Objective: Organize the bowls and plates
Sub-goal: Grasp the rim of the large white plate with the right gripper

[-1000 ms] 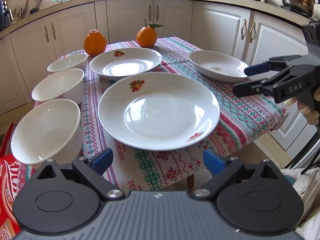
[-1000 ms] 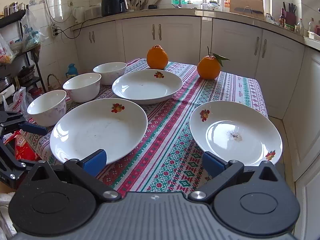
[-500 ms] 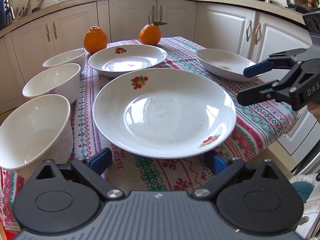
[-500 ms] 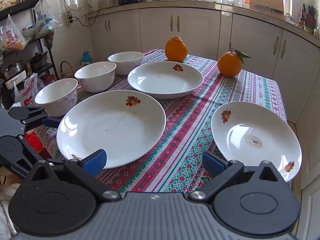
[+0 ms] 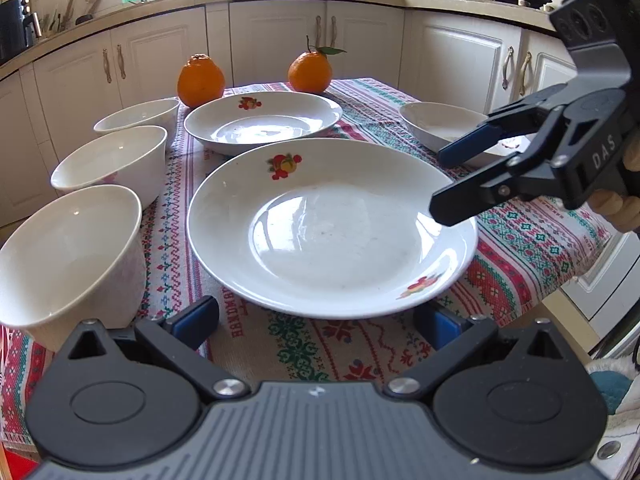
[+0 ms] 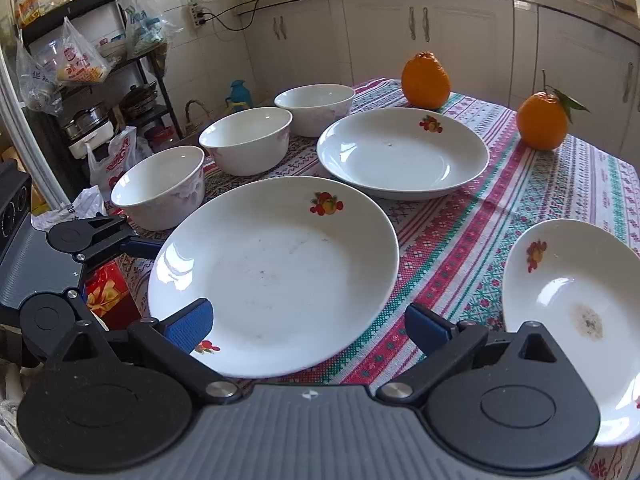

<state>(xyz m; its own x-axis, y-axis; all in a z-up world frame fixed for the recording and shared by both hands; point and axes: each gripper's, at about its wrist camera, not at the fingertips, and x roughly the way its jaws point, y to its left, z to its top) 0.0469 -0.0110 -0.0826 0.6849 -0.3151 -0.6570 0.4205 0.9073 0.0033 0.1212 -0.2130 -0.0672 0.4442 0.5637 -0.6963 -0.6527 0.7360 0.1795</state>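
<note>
Three white plates with fruit prints and three white bowls stand on a patterned tablecloth (image 5: pixel 520 248). The near plate (image 5: pixel 328 228) (image 6: pixel 276 268) lies in front of both grippers. The far plate (image 5: pixel 262 122) (image 6: pixel 402 152) lies behind it, the right plate (image 5: pixel 444 128) (image 6: pixel 576 296) off to the right. The bowls (image 5: pixel 68 256) (image 5: pixel 112 162) (image 5: pixel 138 116) line the left edge. My left gripper (image 5: pixel 316 320) is open at the near plate's front rim. My right gripper (image 6: pixel 308 324) is open, over the same plate's right rim; it shows in the left wrist view (image 5: pixel 448 184).
Two oranges (image 5: pixel 200 80) (image 5: pixel 310 72) stand at the table's far end. White kitchen cabinets (image 5: pixel 280 40) run behind. A shelf with bags and pots (image 6: pixel 92 80) stands left of the table. The table's right edge drops off beside the right plate.
Both grippers have moved closer to the near plate. My right gripper has swung left, its fingers now over the plate's right rim. Both stay open.
</note>
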